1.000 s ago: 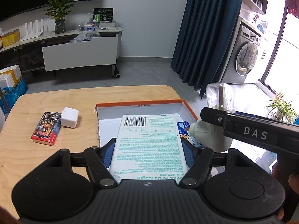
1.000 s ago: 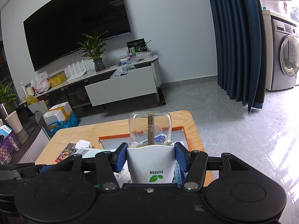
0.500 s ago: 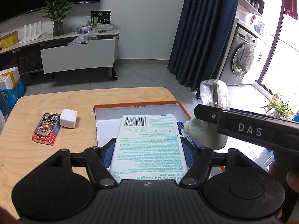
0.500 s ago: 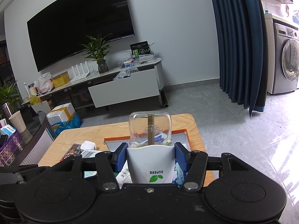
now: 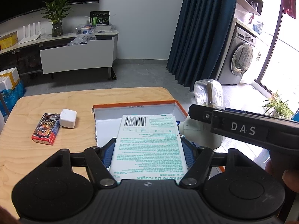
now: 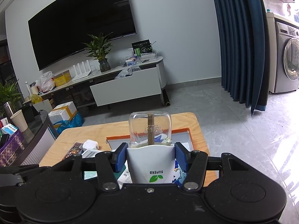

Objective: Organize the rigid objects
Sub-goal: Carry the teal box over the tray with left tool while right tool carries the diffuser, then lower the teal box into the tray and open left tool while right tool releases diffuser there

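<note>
My left gripper [image 5: 148,150] is shut on a white box of adhesive bandages [image 5: 147,145] with green print, held over the orange-rimmed cardboard box [image 5: 134,105] on the wooden table. My right gripper [image 6: 150,156] is shut on a white bottle [image 6: 150,166] marked SUPERB with a clear cap [image 6: 150,128], held above the same box's [image 6: 184,130] right part. In the left wrist view the bottle [image 5: 200,130] and right gripper [image 5: 243,128] sit at right. A red card pack [image 5: 44,128] and a white cube charger [image 5: 67,118] lie on the table left of the box.
The table [image 5: 56,100] ends just beyond the box's far and right sides. A TV cabinet [image 6: 127,91], curtain [image 6: 241,46] and washing machine [image 6: 288,63] stand across the floor. A blue printed item [image 6: 178,173] lies in the box under the bottle.
Both grippers have risen and drawn back slightly with their loads; the table and box look a little farther away. Both grips are unchanged.
</note>
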